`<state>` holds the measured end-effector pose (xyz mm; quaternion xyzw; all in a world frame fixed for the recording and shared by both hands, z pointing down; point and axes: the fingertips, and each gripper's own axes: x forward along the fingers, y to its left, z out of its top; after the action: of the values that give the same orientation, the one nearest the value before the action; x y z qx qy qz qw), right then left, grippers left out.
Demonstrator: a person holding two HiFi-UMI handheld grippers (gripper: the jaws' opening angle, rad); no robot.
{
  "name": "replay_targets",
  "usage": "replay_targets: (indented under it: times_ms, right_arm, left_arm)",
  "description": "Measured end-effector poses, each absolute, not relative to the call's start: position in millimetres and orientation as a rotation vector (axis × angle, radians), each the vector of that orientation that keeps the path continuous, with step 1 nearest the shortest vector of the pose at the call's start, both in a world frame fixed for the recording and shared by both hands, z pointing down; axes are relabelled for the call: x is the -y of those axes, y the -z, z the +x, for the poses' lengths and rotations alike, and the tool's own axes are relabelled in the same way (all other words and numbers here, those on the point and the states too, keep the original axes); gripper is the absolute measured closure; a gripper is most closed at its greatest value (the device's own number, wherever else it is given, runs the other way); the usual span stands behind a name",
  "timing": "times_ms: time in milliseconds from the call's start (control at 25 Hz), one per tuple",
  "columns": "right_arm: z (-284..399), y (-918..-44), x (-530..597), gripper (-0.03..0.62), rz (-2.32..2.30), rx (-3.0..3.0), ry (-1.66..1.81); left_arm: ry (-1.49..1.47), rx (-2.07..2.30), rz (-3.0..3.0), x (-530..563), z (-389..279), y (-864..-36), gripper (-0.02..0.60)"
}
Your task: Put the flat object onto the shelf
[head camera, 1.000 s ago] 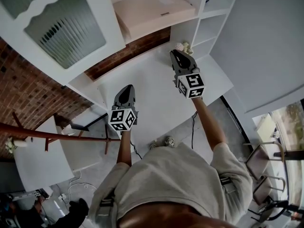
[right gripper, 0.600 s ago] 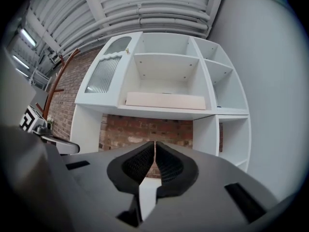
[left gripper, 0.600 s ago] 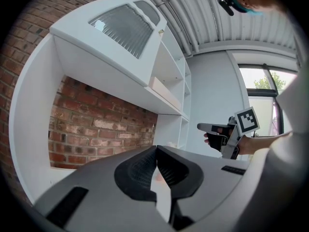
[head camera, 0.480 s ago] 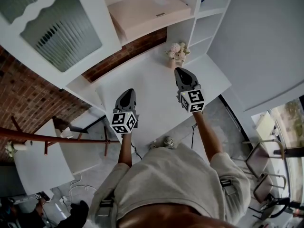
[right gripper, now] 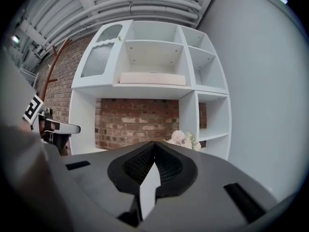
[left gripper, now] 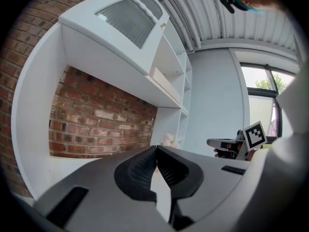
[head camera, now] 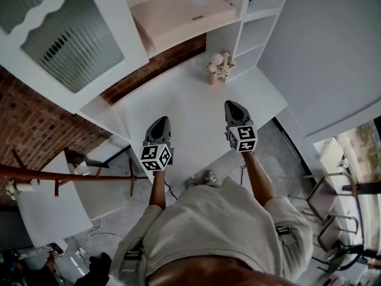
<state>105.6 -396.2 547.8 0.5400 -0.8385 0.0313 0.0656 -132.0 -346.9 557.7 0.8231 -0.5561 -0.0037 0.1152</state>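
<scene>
Nearest, the left gripper (left gripper: pixel 155 150) has its fingers (left gripper: pixel 137 170) clenched, tips pressed together with nothing between them. The right gripper (right gripper: pixel 154 143) is closing its ribbed fingers (right gripper: pixel 169 166) onto each other, tips touching, and nothing sits between them either. In the head view both are held side by side over the near edge of the white counter (head camera: pixel 184 109), apart from each other and touching nothing on it, the left gripper (head camera: pixel 159 121) a little nearer the person than the right gripper (head camera: pixel 233 105). Ahead of the right fingers, slightly to their right, a small pot of pale flowers (right gripper: pixel 182 138) stands on the counter by the shelf unit's upright; it is well clear of both sets of fingers. Behind it runs a brick wall (right gripper: pixel 135 117). Above and beyond the fingers, the flat object (right gripper: pixel 152 78), a pale pink slab, lies flat on the wide shelf (right gripper: pixel 145 89) of the white unit, filling most of that compartment's width. To its left hangs a cabinet door with ribbed glass (right gripper: pixel 99 59).
</scene>
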Motion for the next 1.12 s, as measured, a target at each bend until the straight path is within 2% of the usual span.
replay_targets:
  times_ms: [440,1120]
  right_arm:
    - [115.6,-583.1,373.8,0.565,1.690,2.465,-0.220]
    - [130.0,-589.7,355.8,0.566,1.734,2.395,-0.174]
  left_arm:
    - [-0.036,1.621,2.416,337.4,-127.1,-576.4,0.565]
    - [-0.051,1.617,2.411,332.6,-122.8,-583.6,0.565]
